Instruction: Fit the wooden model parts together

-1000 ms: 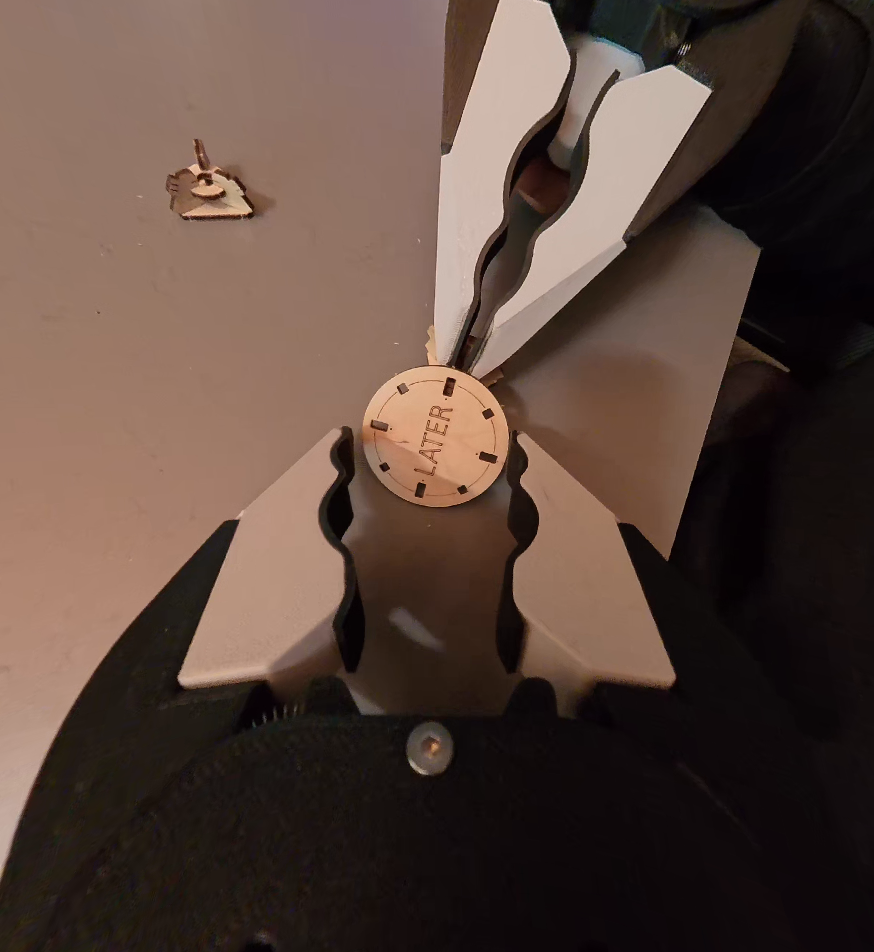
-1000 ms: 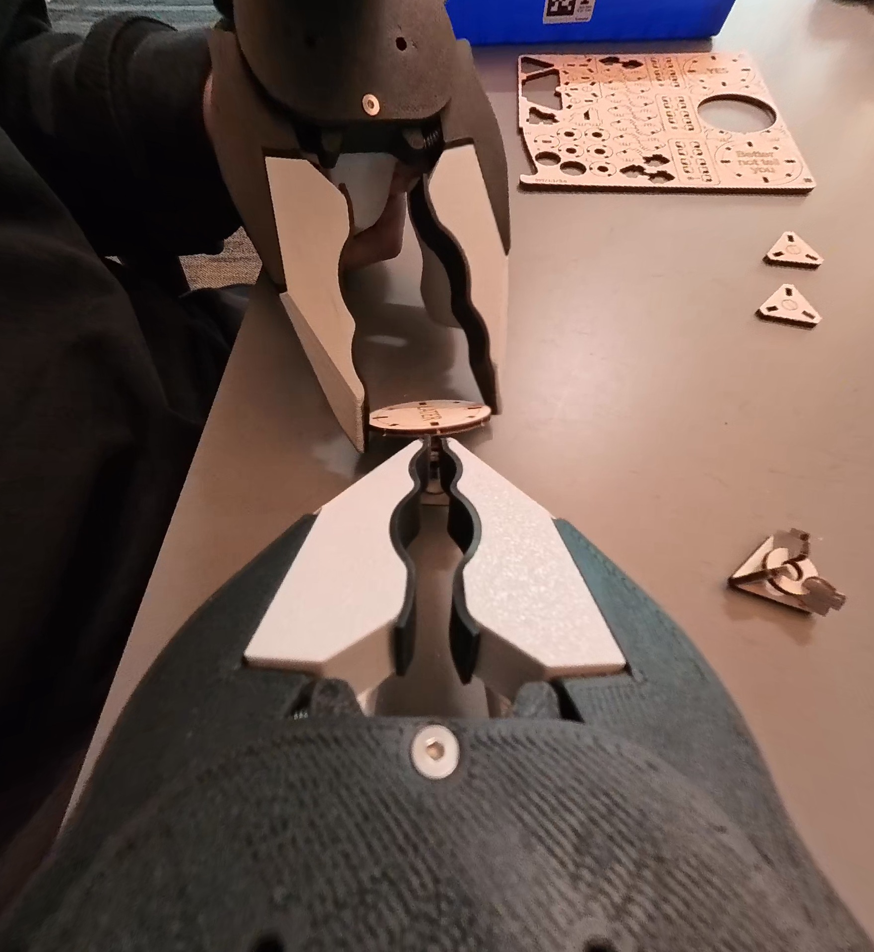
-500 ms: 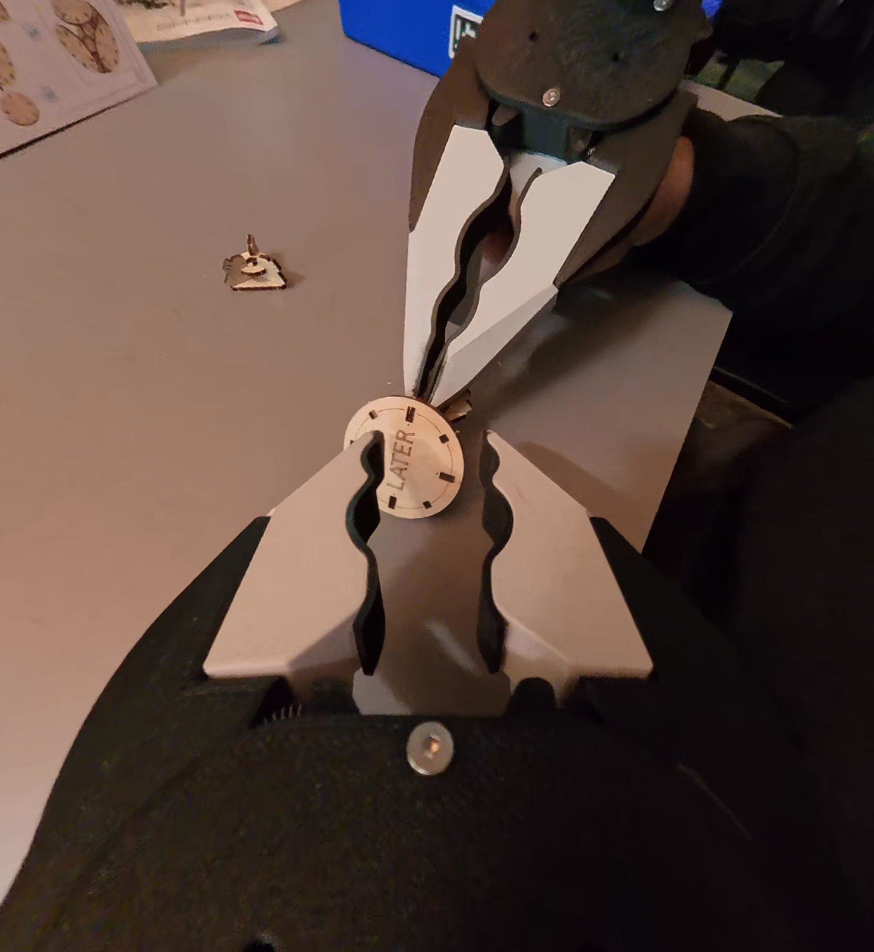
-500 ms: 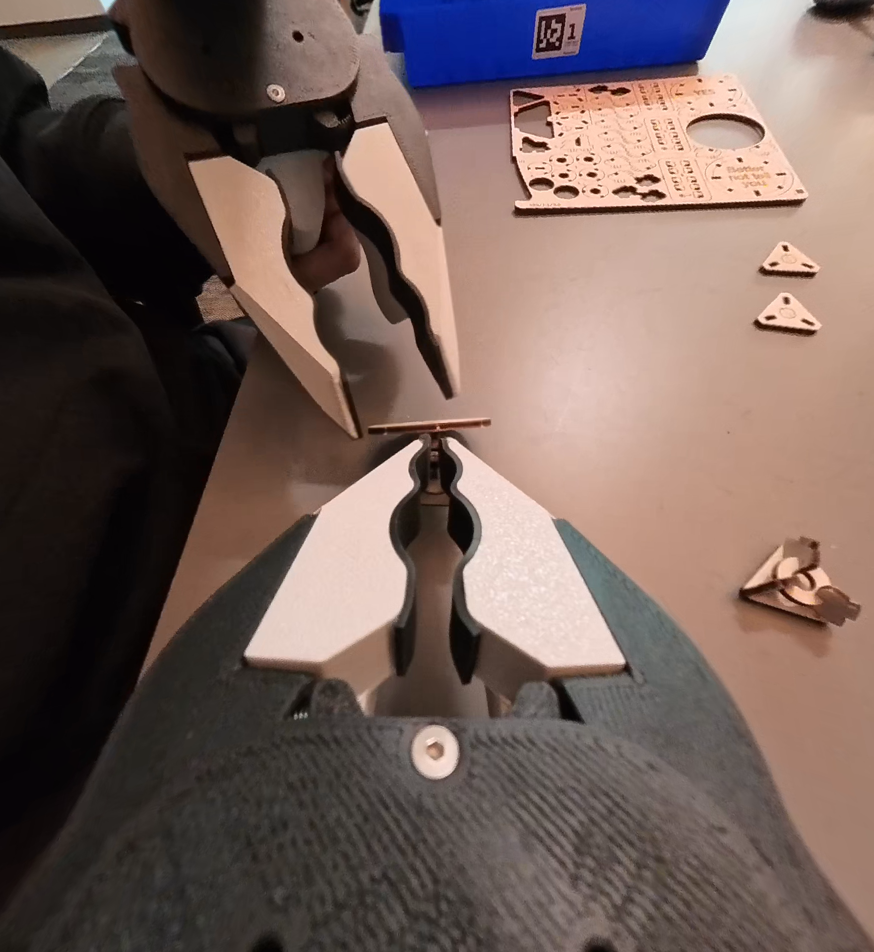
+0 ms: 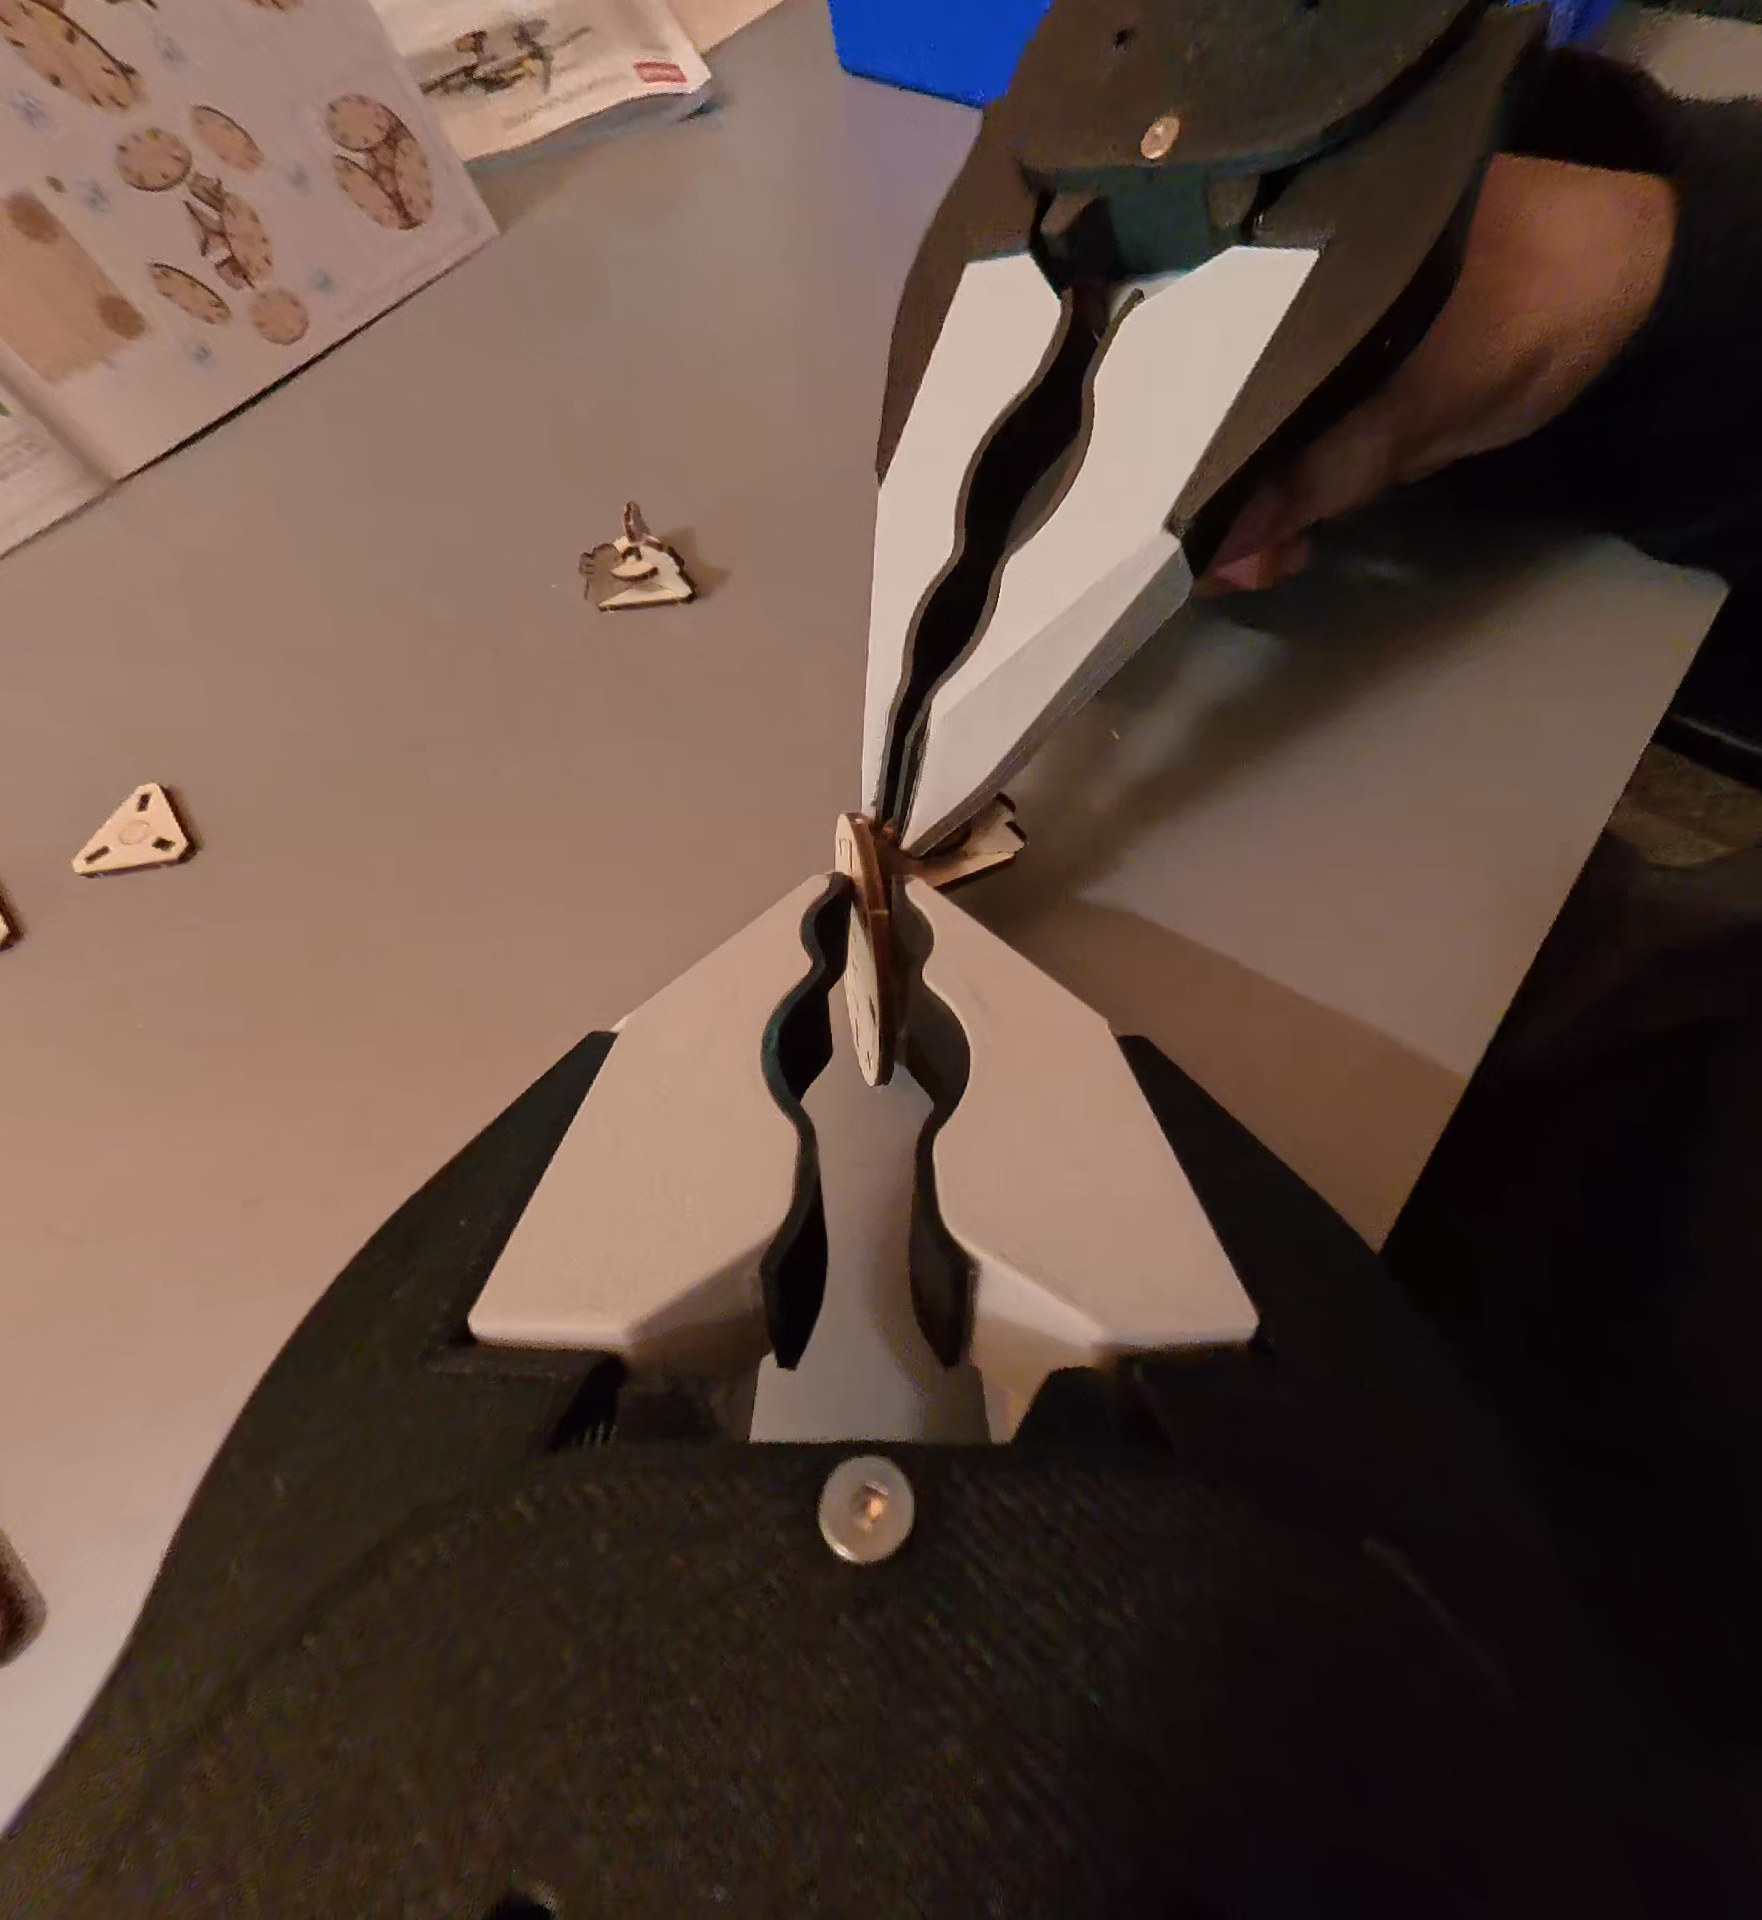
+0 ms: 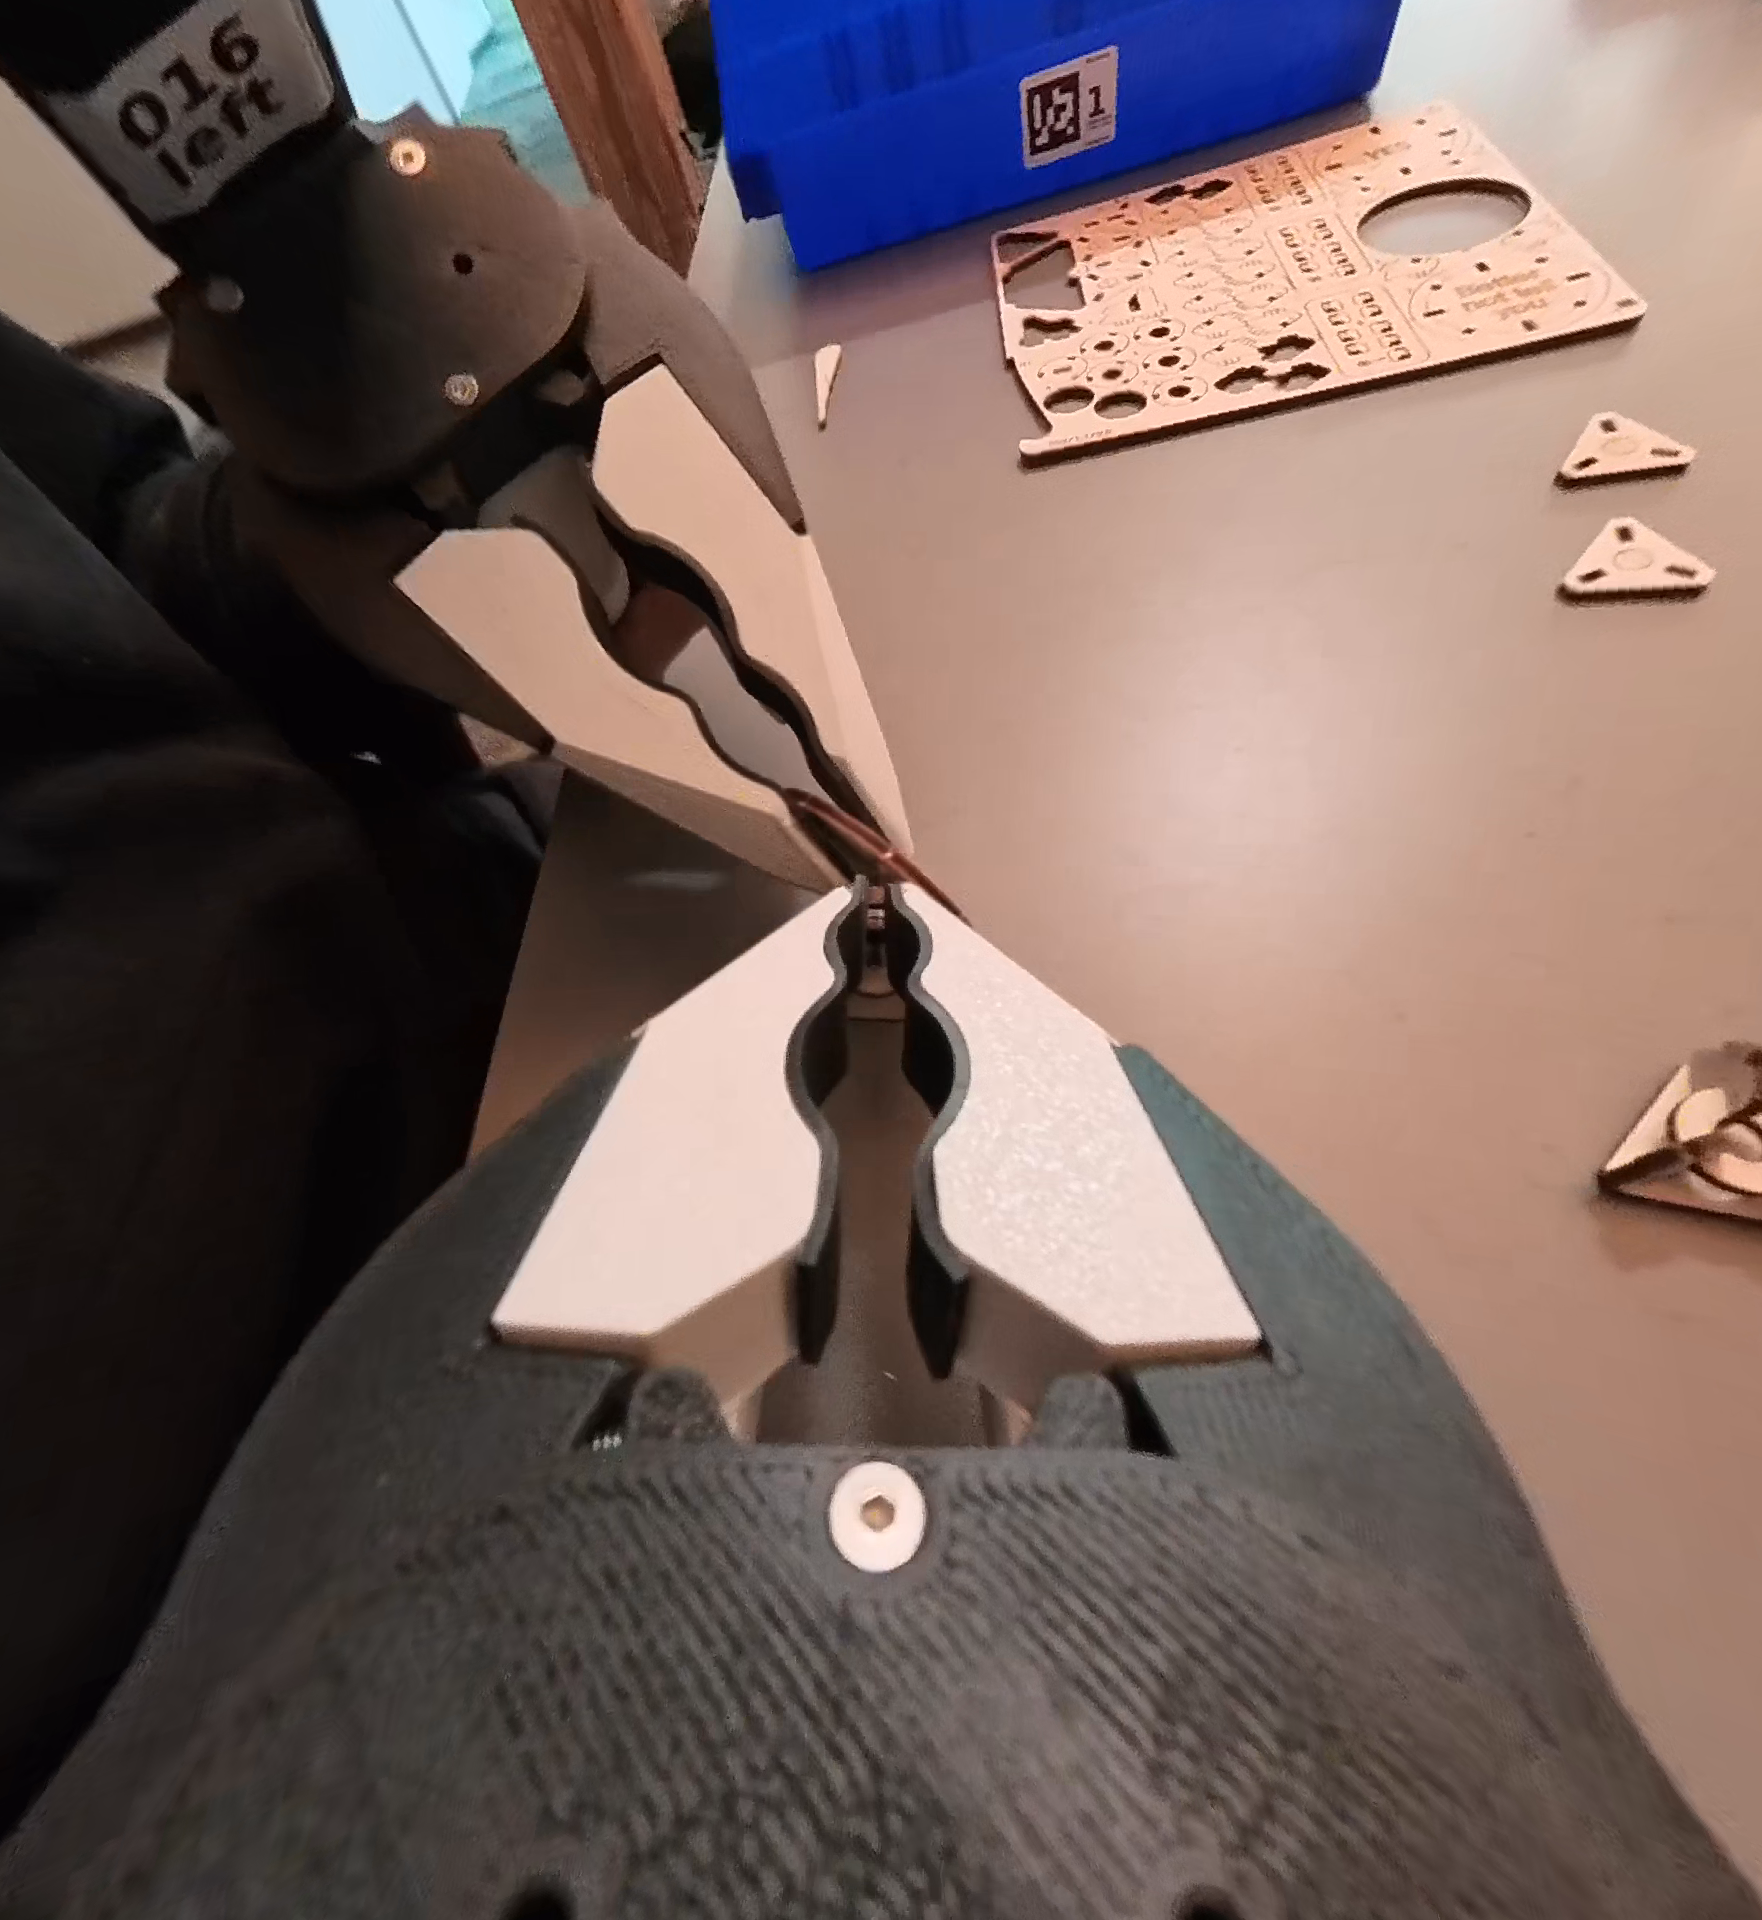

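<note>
The wooden disc [image 5: 869, 971], thin, round and pale with a darker burnt rim and small engraved marks on its face, stands edge-on, clamped between the left gripper's [image 5: 861, 894] fingers above the grey table [image 5: 441, 727]. A second ago it lay flat, face up, between those fingers, then spread wide. The right gripper [image 6: 875, 902] meets it tip to tip, pinched shut on a small wooden piece [image 5: 976, 857] behind the disc, as before.
</note>
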Demonstrator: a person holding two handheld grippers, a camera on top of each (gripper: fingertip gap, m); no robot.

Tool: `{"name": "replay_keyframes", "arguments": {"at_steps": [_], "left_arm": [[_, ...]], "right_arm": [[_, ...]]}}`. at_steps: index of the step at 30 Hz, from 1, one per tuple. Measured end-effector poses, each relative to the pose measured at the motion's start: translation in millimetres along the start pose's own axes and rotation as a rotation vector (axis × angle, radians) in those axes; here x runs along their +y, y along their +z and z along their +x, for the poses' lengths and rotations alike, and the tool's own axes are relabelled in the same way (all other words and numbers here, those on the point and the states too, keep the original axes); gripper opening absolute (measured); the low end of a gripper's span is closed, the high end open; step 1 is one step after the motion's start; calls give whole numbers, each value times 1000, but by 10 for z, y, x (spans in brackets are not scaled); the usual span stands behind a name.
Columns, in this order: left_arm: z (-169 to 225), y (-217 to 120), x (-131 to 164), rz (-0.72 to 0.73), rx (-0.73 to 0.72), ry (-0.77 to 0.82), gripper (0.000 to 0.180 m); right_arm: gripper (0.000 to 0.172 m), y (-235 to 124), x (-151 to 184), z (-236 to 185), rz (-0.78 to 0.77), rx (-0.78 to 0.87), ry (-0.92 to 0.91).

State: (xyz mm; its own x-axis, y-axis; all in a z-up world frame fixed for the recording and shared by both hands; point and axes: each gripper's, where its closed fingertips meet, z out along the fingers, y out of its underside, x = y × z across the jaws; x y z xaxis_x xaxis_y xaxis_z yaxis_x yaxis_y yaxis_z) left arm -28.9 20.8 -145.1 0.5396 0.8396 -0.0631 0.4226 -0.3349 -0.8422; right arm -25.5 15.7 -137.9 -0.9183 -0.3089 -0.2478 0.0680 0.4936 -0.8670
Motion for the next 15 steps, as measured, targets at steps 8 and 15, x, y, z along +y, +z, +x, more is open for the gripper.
{"name": "replay_keyframes", "arguments": {"at_steps": [8,15], "left_arm": [[-22,25,-61,-4,83,-108,5],[-53,44,-86,-25,82,-41,5]], "right_arm": [[1,-52,-27,69,72,-148,388],[0,-116,-59,158,144,-277,701]]}}
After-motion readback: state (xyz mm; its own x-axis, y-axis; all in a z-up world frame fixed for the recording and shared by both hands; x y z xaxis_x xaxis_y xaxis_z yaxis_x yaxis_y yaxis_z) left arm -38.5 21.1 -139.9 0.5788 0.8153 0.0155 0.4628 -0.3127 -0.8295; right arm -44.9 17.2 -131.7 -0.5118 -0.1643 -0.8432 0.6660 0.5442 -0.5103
